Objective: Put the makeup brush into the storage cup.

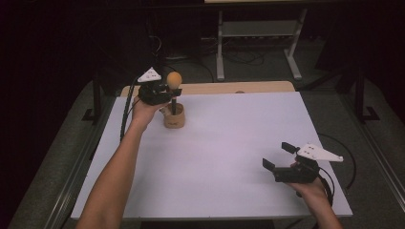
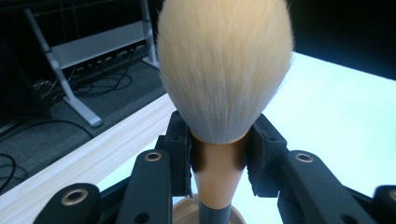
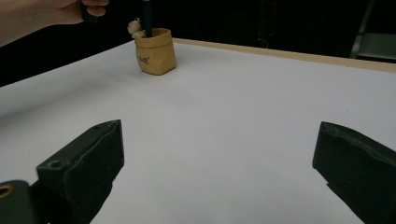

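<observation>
A makeup brush (image 1: 174, 82) with a pale bristle head (image 2: 225, 65) and a dark handle stands upright in a small tan holder (image 1: 174, 118) at the back left of the white table (image 1: 224, 143). My left gripper (image 1: 168, 89) is shut on the brush's golden ferrule (image 2: 218, 165), just below the bristles. In the right gripper view the holder (image 3: 155, 51) sits far ahead with the dark handle (image 3: 147, 18) in it. My right gripper (image 1: 277, 156) rests near the front right corner, open, with nothing between its pads (image 3: 93, 154).
A wooden strip (image 1: 229, 88) runs along the table's far edge. Beyond it are metal stand legs (image 1: 220, 52) and cables on a dark floor. A small pale figure (image 3: 135, 28) is fixed to the holder's rim.
</observation>
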Motion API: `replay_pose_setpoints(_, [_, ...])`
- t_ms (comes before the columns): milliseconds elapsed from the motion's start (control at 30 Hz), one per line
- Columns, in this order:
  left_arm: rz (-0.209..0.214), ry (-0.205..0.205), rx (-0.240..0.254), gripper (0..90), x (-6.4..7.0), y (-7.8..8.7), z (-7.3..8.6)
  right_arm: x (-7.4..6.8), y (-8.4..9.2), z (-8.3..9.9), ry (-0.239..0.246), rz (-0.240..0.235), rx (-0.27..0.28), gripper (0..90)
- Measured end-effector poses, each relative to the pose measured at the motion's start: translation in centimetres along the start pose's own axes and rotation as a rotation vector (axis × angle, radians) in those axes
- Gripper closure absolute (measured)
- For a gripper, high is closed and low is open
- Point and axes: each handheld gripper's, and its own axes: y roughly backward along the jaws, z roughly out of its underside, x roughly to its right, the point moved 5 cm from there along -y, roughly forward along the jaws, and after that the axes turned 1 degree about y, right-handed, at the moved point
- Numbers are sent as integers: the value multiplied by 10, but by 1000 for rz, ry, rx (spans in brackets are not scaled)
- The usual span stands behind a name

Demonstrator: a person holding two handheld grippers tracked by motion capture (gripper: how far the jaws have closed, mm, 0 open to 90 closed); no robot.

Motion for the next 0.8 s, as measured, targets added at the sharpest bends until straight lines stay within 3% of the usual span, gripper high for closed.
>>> replay_pose_setpoints(300, [-25, 16, -34, 644, -3, -5, 8, 0, 0, 0, 1, -1, 1, 16])
replay_pose_setpoints(433, [-45, 21, -49, 409, -7, -6, 14, 0, 0, 0, 0, 0, 1, 16])
replay_pose_setpoints(533, [-54, 37, -44, 311, -10, -4, 17, 0, 0, 0, 3, -2, 0, 16])
replay_pose_setpoints(600, [-50, 60, -39, 274, -11, -2, 19, 0, -1, 0, 4, -3, -1, 16])
replay_pose_setpoints(800, [-38, 78, -26, 218, -14, 5, 22, -1, -1, 0, 3, -2, -2, 16])
